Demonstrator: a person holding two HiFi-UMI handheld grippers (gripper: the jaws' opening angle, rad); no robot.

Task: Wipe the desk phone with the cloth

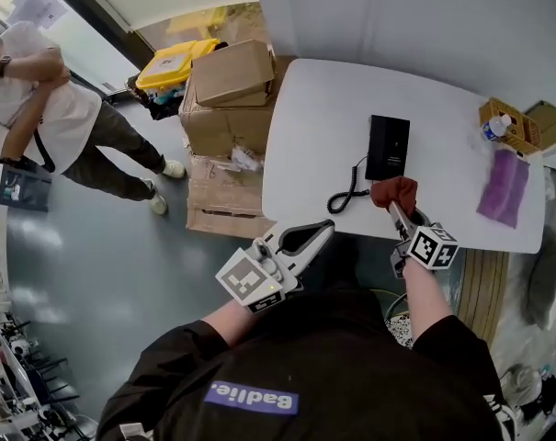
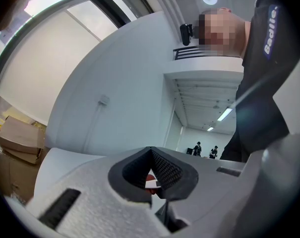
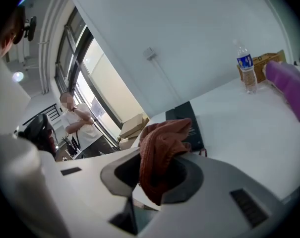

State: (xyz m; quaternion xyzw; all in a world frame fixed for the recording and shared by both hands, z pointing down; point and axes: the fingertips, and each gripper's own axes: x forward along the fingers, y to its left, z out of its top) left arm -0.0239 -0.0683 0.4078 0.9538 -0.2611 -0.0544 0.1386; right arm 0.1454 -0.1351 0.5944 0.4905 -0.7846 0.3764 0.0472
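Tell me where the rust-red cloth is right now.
In the head view the rust-red cloth is clamped in the right gripper, at the near end of the flat black desk phone.

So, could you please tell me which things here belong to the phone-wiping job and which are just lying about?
For the job: desk phone, red-brown cloth, right tool gripping it.

Lying about: water bottle, purple item, brown box at the table corner, cardboard boxes beside the table, yellow-lidded bin.

White table (image 1: pixel 314 108): desk phone (image 1: pixel 388 147), bottle (image 1: pixel 494 128) (box (image 1: pixel 521 134) beside it)
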